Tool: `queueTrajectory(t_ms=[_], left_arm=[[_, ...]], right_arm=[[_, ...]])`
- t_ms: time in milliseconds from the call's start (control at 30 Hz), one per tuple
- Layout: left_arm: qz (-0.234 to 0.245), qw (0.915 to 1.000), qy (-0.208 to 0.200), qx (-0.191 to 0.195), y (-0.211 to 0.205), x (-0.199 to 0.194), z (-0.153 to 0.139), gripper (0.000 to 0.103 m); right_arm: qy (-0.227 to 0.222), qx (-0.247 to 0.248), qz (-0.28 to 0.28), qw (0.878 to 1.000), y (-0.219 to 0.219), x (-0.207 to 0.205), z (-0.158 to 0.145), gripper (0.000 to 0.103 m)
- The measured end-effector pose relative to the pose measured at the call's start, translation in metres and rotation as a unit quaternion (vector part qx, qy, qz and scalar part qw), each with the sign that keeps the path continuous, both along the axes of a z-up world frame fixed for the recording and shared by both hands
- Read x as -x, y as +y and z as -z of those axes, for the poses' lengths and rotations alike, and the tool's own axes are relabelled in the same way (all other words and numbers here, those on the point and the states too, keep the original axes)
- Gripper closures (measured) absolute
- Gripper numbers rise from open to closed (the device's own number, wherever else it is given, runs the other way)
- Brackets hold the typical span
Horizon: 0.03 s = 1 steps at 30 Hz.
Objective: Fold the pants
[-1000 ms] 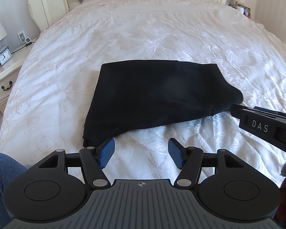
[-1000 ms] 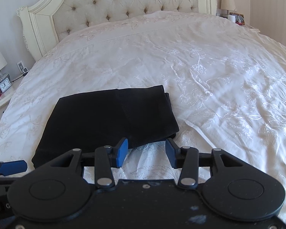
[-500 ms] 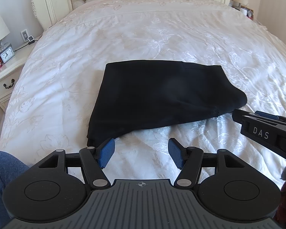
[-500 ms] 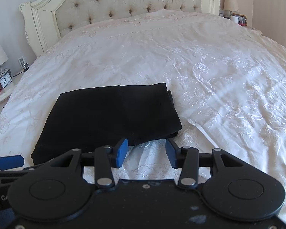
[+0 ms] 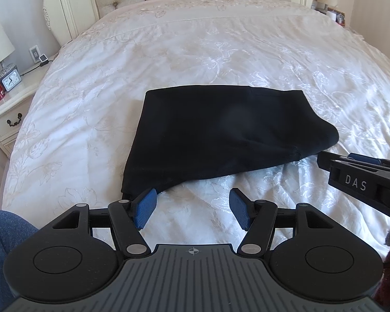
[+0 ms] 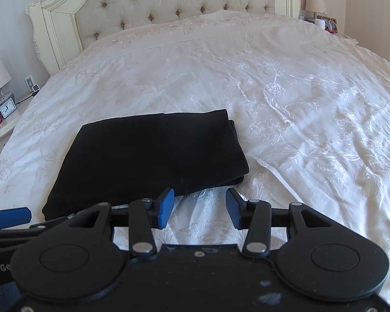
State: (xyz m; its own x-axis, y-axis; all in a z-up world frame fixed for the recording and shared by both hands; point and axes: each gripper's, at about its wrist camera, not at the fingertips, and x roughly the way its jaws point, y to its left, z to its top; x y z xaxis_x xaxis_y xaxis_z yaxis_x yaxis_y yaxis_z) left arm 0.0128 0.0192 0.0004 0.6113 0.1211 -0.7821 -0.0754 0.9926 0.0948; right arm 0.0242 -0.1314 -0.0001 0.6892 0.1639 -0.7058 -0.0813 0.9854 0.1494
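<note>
embroidered satin bedspread (image 5: 221,52); black pants (image 5: 221,135) folded, matte trapezoid.

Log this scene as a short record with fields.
garment: black pants, folded into a compact stack
surface: white bedspread
left hand-held gripper: open, empty, at the pants' near left corner
right hand-held gripper: open, empty, at the near right edge
background: tufted headboard, nightstand with clock
</note>
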Motion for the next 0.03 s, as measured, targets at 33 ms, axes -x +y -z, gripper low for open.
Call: queueTrajectory(t_ms=[33], left_arm=[[0.002, 1.0000, 0.001, 0.001, 0.0001, -0.0004, 0.0001, 0.043]], right_arm=[[0.000, 0.000, 0.000, 1.000, -0.0002, -0.0001, 0.0006, 0.056]])
